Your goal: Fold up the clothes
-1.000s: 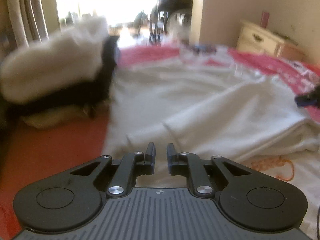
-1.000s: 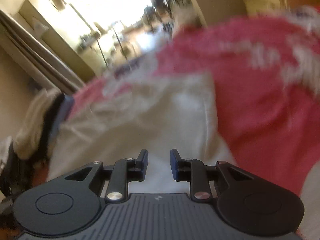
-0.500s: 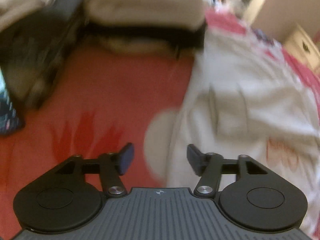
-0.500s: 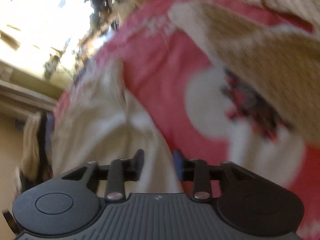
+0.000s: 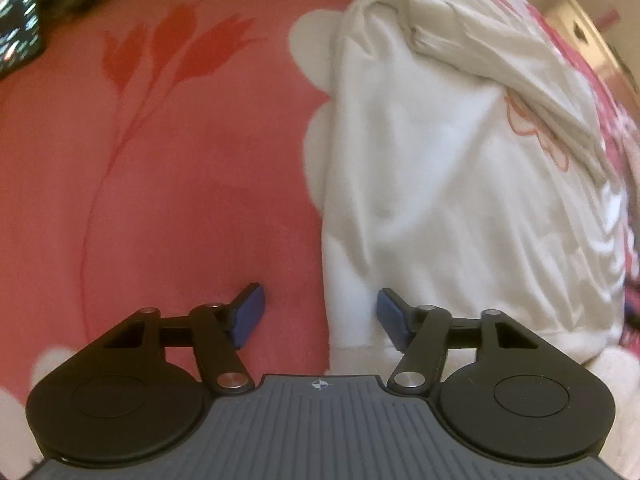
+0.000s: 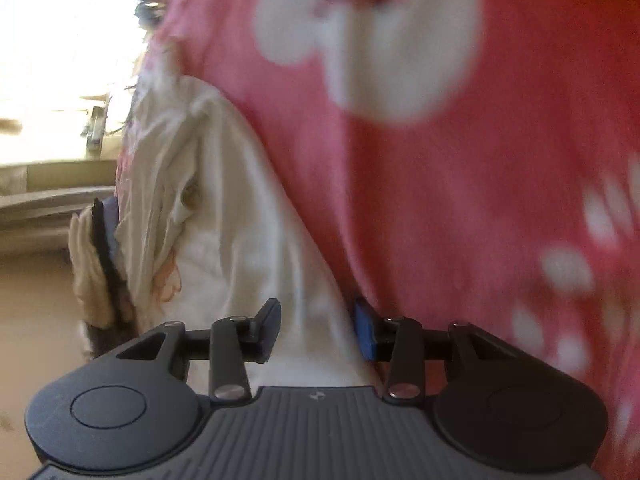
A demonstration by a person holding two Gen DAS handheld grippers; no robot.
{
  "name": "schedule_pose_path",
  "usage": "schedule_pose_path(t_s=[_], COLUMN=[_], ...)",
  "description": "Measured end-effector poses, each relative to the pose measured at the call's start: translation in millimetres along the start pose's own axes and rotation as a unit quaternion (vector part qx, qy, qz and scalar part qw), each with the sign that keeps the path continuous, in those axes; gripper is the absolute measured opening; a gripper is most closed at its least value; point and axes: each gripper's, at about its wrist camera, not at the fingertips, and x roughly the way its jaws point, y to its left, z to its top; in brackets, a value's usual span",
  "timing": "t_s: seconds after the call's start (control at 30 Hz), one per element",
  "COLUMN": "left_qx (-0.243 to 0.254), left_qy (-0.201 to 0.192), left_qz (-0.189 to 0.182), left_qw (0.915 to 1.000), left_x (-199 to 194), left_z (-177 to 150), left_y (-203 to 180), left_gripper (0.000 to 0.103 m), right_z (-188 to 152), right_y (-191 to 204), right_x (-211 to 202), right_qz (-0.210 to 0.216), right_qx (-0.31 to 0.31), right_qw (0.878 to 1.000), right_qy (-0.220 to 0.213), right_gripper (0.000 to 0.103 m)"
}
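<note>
A white garment [image 5: 440, 168] with a pink flower print lies spread on a red bedcover [image 5: 160, 180]. One part of it is folded over near the top. My left gripper [image 5: 320, 312] is open, low over the garment's near left edge, which runs between the fingers. In the right wrist view the same white garment [image 6: 240, 240] stretches away to the left. My right gripper [image 6: 316, 330] is open and straddles the garment's near right corner, with cloth between the blue pads [image 6: 365, 336]. Neither grips the cloth.
The red bedcover [image 6: 440, 200] carries white blotches and dark red flower shapes. A stack of cream and black folded clothes [image 6: 96, 272] sits beyond the garment. A dark patterned object [image 5: 18, 28] lies at the far left. A pale cabinet [image 5: 580, 28] stands at the right.
Both grippers dropped from looking across the room to low over the bed. Both opened wider, and each now stands over a near corner of the white garment.
</note>
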Motion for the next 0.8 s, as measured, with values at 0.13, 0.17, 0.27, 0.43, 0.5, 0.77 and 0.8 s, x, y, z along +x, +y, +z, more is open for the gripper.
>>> schedule_pose_path(t_s=[0.13, 0.17, 0.27, 0.43, 0.5, 0.77, 0.8], left_qx=[-0.015, -0.011, 0.006, 0.039, 0.055, 0.105, 0.105], left_qy=[0.013, 0.019, 0.042, 0.073, 0.091, 0.100, 0.100], left_qz=[-0.019, -0.022, -0.034, -0.046, -0.050, -0.029, -0.031], left_qw=[0.9996, 0.9995, 0.9985, 0.9955, 0.9930, 0.9890, 0.9889], left_x=[-2, -2, 0, 1, 5, 0, -1], left_z=[-9, -12, -15, -21, -23, -34, -35], left_y=[5, 5, 1, -6, -10, -20, -19], left_gripper=[0.048, 0.047, 0.045, 0.044, 0.044, 0.031, 0.027], right_z=[-17, -19, -24, -28, -30, -38, -37], right_y=[-15, -15, -8, -5, -5, -8, -9], right_x=[6, 6, 8, 10, 10, 5, 2], right_qz=[-0.021, -0.025, -0.041, -0.054, -0.054, -0.058, -0.059], right_qx=[0.024, 0.021, 0.003, -0.012, -0.016, -0.028, -0.030], right_qw=[0.999, 0.998, 0.997, 0.995, 0.994, 0.993, 0.993], right_qy=[0.042, 0.047, 0.064, 0.087, 0.090, 0.101, 0.101], right_gripper=[0.025, 0.025, 0.025, 0.025, 0.025, 0.027, 0.026])
